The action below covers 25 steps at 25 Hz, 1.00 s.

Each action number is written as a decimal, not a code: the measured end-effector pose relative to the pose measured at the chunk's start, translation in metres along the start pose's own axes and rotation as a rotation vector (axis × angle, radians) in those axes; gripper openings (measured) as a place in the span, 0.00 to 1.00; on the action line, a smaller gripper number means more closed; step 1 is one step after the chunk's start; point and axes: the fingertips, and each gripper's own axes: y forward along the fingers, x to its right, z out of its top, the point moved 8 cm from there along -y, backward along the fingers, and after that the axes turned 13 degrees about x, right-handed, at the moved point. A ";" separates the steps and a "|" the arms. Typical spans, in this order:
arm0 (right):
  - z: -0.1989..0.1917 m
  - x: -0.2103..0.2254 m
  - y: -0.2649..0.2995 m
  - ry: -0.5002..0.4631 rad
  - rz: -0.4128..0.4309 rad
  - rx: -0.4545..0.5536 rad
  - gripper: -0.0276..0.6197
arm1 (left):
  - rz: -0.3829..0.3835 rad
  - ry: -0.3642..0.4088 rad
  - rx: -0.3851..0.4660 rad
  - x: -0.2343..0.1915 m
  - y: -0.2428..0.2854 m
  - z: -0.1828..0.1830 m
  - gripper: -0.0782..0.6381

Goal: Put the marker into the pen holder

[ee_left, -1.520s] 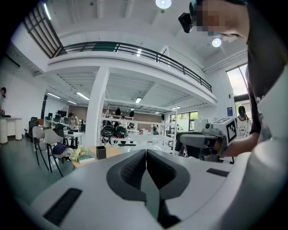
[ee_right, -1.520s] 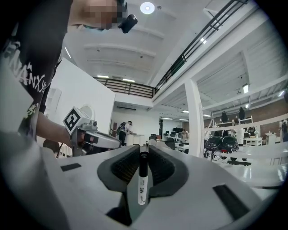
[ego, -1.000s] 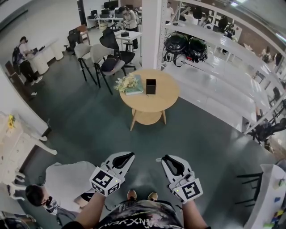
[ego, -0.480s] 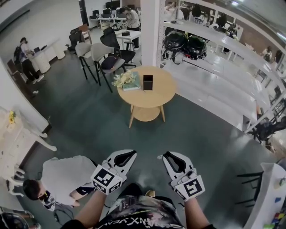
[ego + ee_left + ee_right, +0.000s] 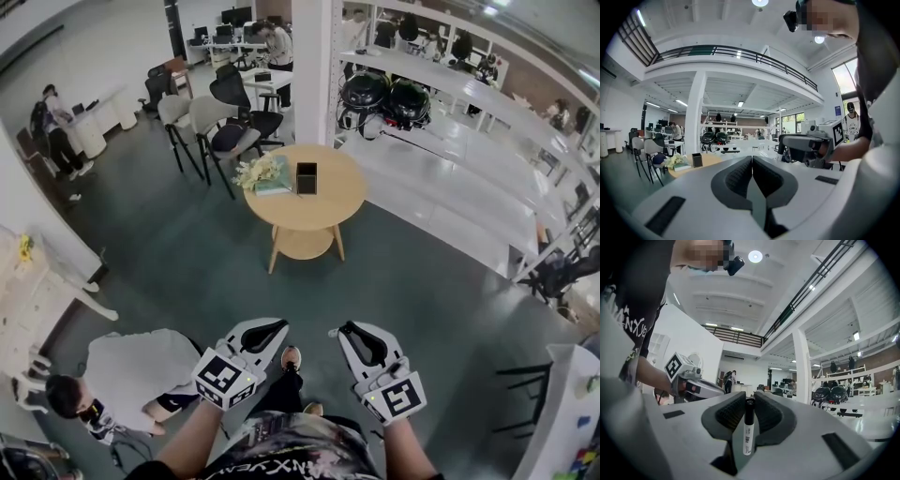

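Observation:
The black-and-white marker point(image 5: 748, 425) stands clamped between the pads of my right gripper point(image 5: 749, 403), which is shut on it. In the head view this right gripper point(image 5: 351, 334) is held low in front of my body, and the marker does not show there. The black square pen holder point(image 5: 307, 178) stands on a round wooden table point(image 5: 323, 211) well ahead across the floor. It also shows far off in the left gripper view, pen holder point(image 5: 697, 160). My left gripper point(image 5: 752, 161) is shut with nothing in it, left gripper point(image 5: 265, 329) beside the right one.
A bunch of flowers point(image 5: 258, 172) and a green book point(image 5: 278, 187) lie on the table beside the holder. Chairs point(image 5: 217, 131) stand behind it, a white pillar point(image 5: 317, 66) and shelves with helmets point(image 5: 386, 97) to its right. A person point(image 5: 127, 377) crouches at lower left.
The view has shifted a little as I walk: one shoe now steps forward between the grippers. Both grippers keep their pose, and the marker stays held.

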 end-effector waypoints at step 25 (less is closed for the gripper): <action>-0.036 0.061 0.104 -0.004 0.037 -0.037 0.14 | 0.021 -0.036 0.015 -0.106 0.060 -0.020 0.14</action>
